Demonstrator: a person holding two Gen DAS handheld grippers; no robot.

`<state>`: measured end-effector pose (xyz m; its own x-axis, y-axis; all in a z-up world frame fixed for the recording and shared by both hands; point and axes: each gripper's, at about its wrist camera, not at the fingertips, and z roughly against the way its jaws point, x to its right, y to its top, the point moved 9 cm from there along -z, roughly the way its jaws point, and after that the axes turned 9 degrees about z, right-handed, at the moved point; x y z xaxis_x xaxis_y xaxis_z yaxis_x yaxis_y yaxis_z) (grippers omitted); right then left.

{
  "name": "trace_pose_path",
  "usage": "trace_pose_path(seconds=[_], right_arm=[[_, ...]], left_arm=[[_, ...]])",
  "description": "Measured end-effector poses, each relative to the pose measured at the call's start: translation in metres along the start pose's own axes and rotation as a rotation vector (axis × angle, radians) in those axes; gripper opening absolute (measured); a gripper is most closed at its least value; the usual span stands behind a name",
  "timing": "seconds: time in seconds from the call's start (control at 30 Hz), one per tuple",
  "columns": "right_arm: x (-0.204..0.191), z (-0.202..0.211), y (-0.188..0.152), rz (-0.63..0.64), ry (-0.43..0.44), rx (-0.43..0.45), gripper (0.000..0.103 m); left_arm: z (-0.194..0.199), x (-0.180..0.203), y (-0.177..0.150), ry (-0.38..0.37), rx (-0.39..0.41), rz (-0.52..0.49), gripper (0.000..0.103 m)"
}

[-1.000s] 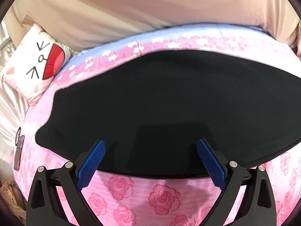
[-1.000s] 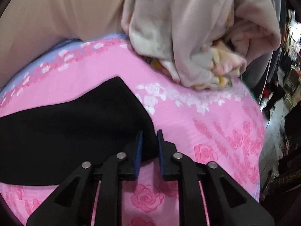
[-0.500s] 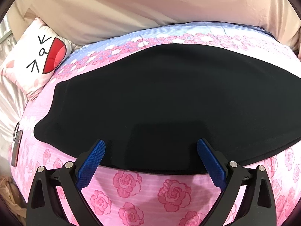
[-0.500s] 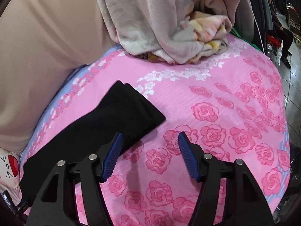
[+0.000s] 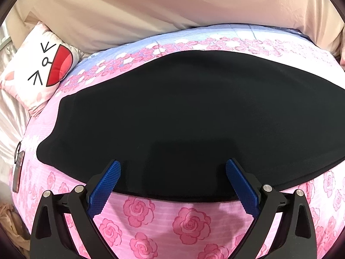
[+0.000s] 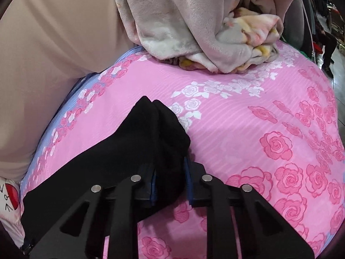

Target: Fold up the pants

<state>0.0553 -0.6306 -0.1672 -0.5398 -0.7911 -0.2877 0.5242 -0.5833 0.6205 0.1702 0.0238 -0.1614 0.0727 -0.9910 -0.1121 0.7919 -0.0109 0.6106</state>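
Note:
Black pants (image 5: 183, 108) lie spread across the pink rose bedspread (image 5: 183, 222). My left gripper (image 5: 172, 161) hovers open over their near edge, and its blue pads (image 5: 105, 183) touch nothing. In the right wrist view the end of the pants (image 6: 129, 151) is bunched up into a peak. My right gripper (image 6: 170, 166) is closing on that bunch, with the black fabric pinched between its pads. The fabric hides most of both pads.
A cartoon-face pillow (image 5: 38, 64) lies at the bed's far left, with a small dark tag (image 5: 17, 172) near it. A heaped beige blanket (image 6: 204, 32) sits behind the pants' end. A beige padded wall (image 5: 172, 10) backs the bed. A person's legs (image 6: 327, 49) show at far right.
The right gripper let go, stood wide open beside the pants' end, then rolled back and shut on it, bunching the fabric. The left gripper stayed open in place.

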Motion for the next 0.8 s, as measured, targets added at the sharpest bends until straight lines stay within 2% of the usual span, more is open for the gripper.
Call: trace_pose_path(seconds=[0.13, 0.27, 0.4, 0.53, 0.67, 0.8], right_arm=[[-0.008, 0.008, 0.004, -0.023, 0.032, 0.016, 0.018], [-0.049, 0.029, 0.017, 0.01, 0.12, 0.05, 0.018], [-0.126, 0.048, 0.026, 0.126, 0.212, 0.067, 0.018], [-0.231, 0.06, 0.016, 0.282, 0.312, 0.06, 0.018], [-0.33, 0.057, -0.012, 0.402, 0.421, 0.017, 0.018], [-0.418, 0.045, -0.062, 0.518, 0.501, -0.052, 0.018]], left_arm=[[-0.002, 0.001, 0.0, -0.009, 0.0, -0.001, 0.097], [-0.002, -0.001, -0.001, -0.032, -0.002, 0.012, 0.097], [-0.003, -0.004, -0.004, -0.06, -0.005, 0.027, 0.097], [0.002, -0.014, -0.007, -0.086, 0.003, 0.044, 0.097], [0.011, -0.035, -0.008, -0.102, 0.016, 0.078, 0.097], [0.018, -0.074, -0.007, -0.091, 0.026, 0.136, 0.097]])
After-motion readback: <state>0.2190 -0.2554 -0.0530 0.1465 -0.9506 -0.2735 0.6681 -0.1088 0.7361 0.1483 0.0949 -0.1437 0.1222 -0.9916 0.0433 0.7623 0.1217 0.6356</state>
